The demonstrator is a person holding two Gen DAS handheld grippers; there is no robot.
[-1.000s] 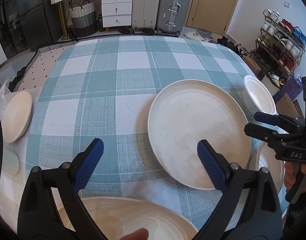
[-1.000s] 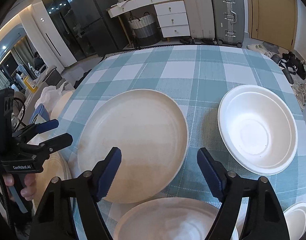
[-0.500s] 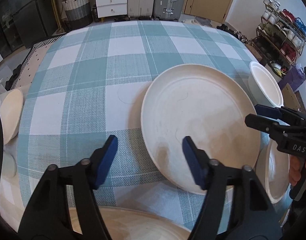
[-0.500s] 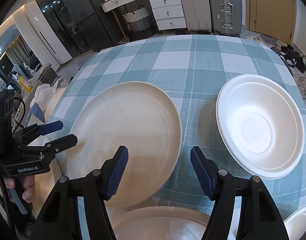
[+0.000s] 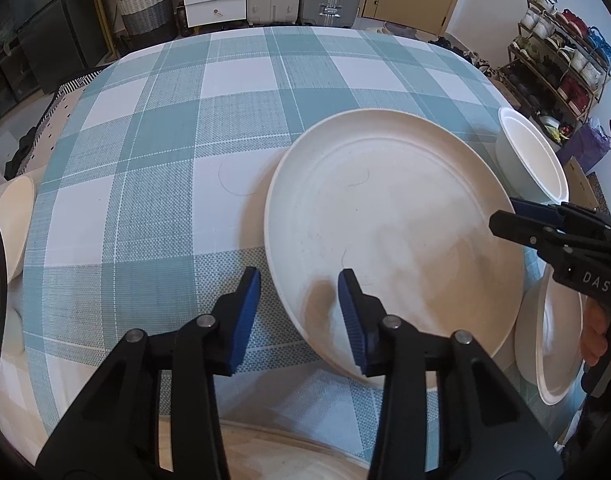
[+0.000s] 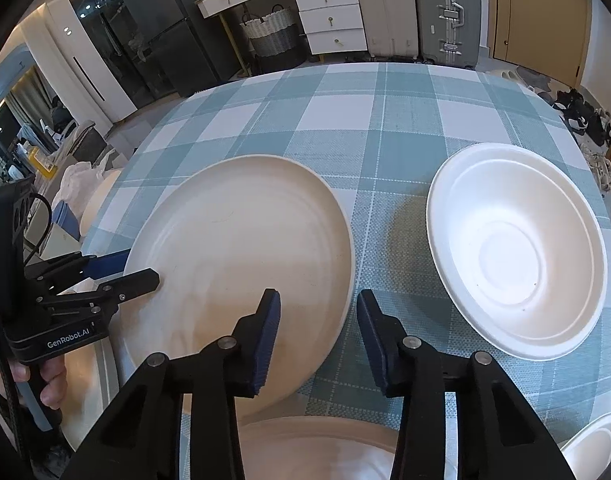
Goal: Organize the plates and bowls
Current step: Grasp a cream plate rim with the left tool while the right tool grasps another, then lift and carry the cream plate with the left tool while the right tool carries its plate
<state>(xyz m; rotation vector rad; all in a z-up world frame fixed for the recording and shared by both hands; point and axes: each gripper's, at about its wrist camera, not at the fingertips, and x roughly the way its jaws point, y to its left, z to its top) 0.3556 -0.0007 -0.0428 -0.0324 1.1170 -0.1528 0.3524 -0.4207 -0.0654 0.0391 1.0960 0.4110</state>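
A large cream plate (image 5: 393,232) lies on the checked tablecloth; it also shows in the right wrist view (image 6: 241,264). My left gripper (image 5: 299,312) is open and straddles the plate's near left rim, one finger inside the plate and one outside. My right gripper (image 6: 317,336) is open and straddles the plate's near right rim the same way. Neither pair of pads presses the rim. A white bowl (image 6: 517,256) sits to the right of the plate.
A second plate (image 6: 317,448) lies at the near table edge, under both grippers. A smaller white dish (image 5: 553,344) sits near right and another bowl (image 5: 9,228) at the left edge. Drawers, suitcases and a shoe rack stand beyond the checked table (image 5: 177,128).
Both grippers have moved forward to the large plate's near rim, and both pairs of jaws have narrowed from wide open to a smaller gap around the rim.
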